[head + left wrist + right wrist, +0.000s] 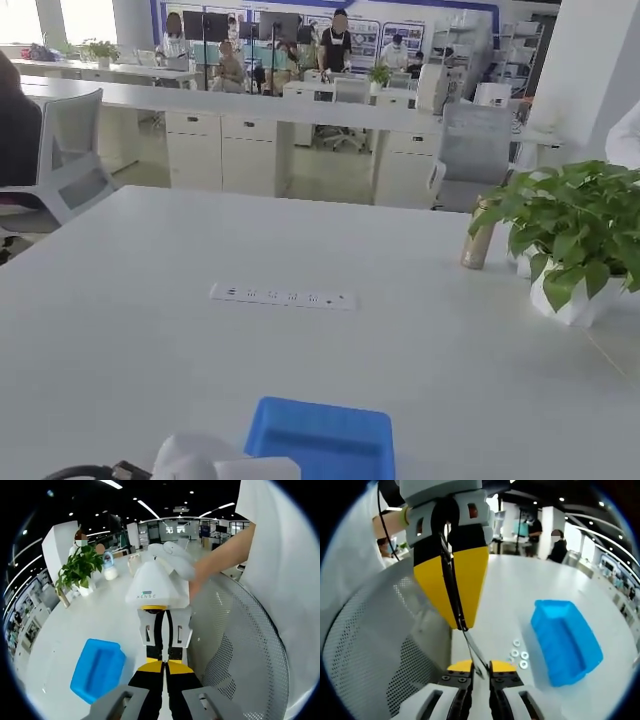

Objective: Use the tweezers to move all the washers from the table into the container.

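The blue container (320, 440) sits at the table's near edge, also seen as a blue container (565, 642) and a blue container (97, 670) in the gripper views. Several small washers (520, 655) lie on the white table just beside it. My left gripper (462, 625) and right gripper (480, 669) meet tip to tip. Thin metal tweezers (472, 650) run out of the left gripper's shut yellow fingers into the right gripper's closed jaws. In the left gripper view, my left gripper (165, 667) faces the right gripper (165, 652). A gripper's white housing (215, 462) shows at the bottom left.
A grey mesh chair back (240, 655) stands close beside the grippers. On the table are a white power strip (283, 296), a potted plant (575, 230) and a small bottle (478, 245) at the right. People stand at benches far behind.
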Tool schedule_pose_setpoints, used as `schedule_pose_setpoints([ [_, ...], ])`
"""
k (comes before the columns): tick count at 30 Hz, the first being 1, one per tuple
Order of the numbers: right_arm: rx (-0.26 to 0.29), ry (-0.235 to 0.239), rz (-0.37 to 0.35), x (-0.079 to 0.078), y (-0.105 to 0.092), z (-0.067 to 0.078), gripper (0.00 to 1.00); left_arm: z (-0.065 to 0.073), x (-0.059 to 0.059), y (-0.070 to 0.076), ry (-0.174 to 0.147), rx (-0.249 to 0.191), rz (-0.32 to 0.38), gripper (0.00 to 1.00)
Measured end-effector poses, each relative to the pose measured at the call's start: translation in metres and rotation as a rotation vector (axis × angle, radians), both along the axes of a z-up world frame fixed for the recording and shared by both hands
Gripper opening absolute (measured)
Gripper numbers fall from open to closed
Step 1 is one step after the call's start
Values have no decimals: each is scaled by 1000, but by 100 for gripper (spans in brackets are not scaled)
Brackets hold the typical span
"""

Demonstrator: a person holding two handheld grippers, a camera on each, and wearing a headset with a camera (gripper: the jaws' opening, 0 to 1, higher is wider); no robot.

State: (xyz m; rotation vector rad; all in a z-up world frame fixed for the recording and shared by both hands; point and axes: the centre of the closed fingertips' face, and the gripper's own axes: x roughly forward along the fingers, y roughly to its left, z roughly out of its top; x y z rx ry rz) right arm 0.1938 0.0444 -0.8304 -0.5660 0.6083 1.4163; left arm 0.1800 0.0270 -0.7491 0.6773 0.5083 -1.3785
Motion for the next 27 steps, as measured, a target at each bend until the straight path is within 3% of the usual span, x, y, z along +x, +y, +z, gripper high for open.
schedule_pose_setpoints([
  [5, 24, -55, -40, 15, 5, 8, 8, 7, 11, 7, -34, 5, 13, 0],
  [12, 38, -70, -68, 31, 14, 8, 9, 6, 26, 19, -45, 23, 34, 0],
  [24, 42, -35, -48, 34, 26, 0, 8, -2, 33, 24, -40, 72, 20, 0],
  [27, 49, -1, -64, 36, 27, -5, 8, -3, 35, 23, -23, 63, 22, 0],
])
